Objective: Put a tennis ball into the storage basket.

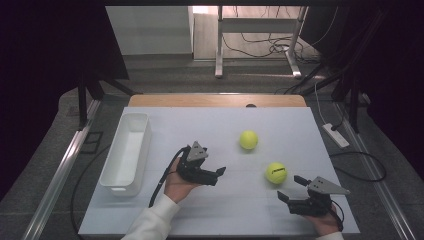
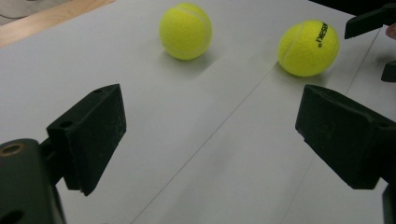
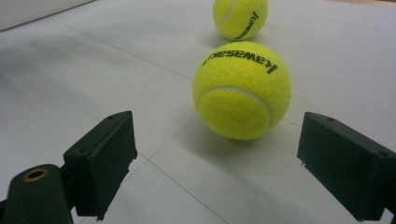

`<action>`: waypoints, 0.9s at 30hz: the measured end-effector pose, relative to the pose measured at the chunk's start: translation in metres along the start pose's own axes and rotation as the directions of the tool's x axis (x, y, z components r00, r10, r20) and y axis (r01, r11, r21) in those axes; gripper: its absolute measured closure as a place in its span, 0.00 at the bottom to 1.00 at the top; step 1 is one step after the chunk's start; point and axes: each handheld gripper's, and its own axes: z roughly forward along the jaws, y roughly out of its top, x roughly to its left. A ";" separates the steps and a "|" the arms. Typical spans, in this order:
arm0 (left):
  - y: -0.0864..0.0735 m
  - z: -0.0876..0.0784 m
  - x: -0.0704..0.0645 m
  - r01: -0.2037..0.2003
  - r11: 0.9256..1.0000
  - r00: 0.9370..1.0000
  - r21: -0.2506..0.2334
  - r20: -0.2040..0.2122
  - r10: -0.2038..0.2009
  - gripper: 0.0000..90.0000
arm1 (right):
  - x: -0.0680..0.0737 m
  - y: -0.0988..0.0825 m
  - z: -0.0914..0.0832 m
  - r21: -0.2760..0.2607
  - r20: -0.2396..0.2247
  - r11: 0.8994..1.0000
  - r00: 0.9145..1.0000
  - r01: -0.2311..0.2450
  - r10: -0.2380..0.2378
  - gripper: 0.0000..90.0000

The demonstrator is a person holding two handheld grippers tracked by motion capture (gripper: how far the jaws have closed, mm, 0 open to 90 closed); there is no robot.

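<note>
Two yellow tennis balls lie on the white table top [image 1: 235,210]. The far ball [image 1: 248,139] [image 2: 185,31] [image 3: 240,17] rests mid-table, and the near ball [image 1: 276,172] [image 2: 308,47] [image 3: 242,88] sits to its right and closer to me. My left gripper [image 1: 219,176] [image 2: 210,116] is open and empty, pointing right towards both balls from a short way off. My right gripper [image 1: 289,187] [image 3: 215,123] is open, aimed at the near ball, which lies just ahead of its jaws and is not touched by them.
A long white bin [image 1: 148,135] stands empty along the table's left side. A wooden table edge [image 1: 215,100] runs along the back. Cables and a power strip [image 1: 336,135] lie on the floor to the right.
</note>
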 end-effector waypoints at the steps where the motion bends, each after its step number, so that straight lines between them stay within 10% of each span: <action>1: 0.001 0.001 0.000 -0.003 1.000 1.000 0.003 -0.001 0.003 0.10 | 0.000 0.000 0.000 -0.002 0.000 1.000 1.000 -0.003 0.003 0.13; 27: 0.015 0.027 0.002 -0.009 1.000 1.000 0.029 0.008 0.009 0.11 | -0.001 -0.001 0.000 0.000 0.004 1.000 1.000 0.000 0.000 0.13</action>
